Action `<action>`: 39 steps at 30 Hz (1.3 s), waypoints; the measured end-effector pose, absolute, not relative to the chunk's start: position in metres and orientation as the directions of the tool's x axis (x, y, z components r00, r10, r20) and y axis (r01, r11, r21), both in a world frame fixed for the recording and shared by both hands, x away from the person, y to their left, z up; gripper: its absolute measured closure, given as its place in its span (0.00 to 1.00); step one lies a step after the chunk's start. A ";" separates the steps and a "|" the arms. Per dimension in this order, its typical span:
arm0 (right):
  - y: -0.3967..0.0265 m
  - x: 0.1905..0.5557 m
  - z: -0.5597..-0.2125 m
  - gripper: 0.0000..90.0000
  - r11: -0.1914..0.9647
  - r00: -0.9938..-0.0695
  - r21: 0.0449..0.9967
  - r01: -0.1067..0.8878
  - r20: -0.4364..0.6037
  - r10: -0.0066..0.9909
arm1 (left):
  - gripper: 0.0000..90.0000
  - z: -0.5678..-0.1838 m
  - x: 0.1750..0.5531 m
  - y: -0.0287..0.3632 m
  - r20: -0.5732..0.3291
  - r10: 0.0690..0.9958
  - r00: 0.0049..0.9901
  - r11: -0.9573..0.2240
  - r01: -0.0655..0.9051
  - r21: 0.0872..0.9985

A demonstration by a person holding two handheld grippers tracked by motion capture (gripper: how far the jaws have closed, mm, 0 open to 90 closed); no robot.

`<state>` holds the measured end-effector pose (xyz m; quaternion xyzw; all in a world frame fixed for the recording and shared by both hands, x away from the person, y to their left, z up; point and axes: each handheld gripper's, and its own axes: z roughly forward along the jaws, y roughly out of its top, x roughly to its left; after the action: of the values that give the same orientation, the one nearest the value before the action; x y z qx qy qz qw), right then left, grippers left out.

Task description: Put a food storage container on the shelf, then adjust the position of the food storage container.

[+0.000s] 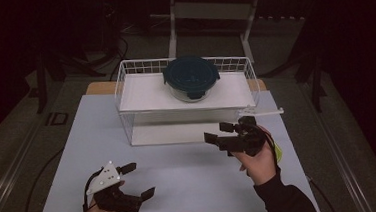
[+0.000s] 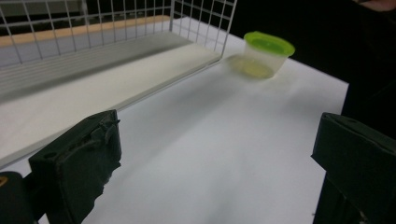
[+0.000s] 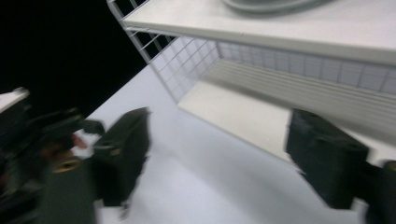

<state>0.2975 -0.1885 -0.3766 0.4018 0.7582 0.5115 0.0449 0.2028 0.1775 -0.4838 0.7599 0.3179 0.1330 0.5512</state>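
Observation:
A white wire rack [image 1: 122,85] with two shelves stands at the back of the white mat [image 1: 191,181]. A round glass container with a dark blue lid [image 1: 191,77] sits on its top shelf. My right gripper [image 1: 219,132] hovers in front of the rack's right end with its jaws wide apart and nothing between them; its own view looks at the lower shelf [image 3: 243,112]. My left gripper [image 1: 140,179] is open and empty near the front left of the mat. A small clear cup with a green lid [image 2: 266,56] stands on the mat beside the rack's right corner.
Behind the right hand a sliver of the green cup [image 1: 278,153] peeks out. The other gripper [image 3: 46,140] appears blurred at the left of the right gripper view. Dark floor, cables and a grey stand [image 1: 209,12] surround the table.

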 end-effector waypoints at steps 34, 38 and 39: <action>-0.299 0.269 -0.425 0.28 0.156 -0.578 0.847 0.508 0.201 0.791 | 0.01 -0.492 0.203 0.173 -0.152 0.598 0.787 -0.213 0.340 0.916; -0.317 0.266 -0.428 0.35 0.143 -0.534 0.844 0.517 0.188 0.824 | 0.01 -0.493 0.203 0.172 -0.159 0.597 0.786 -0.211 0.345 0.914; -0.321 0.266 -0.429 0.37 0.140 -0.523 0.841 0.523 0.187 0.831 | 0.01 -0.493 0.203 0.172 -0.160 0.595 0.787 -0.211 0.345 0.914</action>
<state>0.2659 -0.3211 -0.4287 0.4595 0.7366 0.4680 0.1650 0.2032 0.1723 -0.4931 0.7699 0.3054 0.1138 0.5486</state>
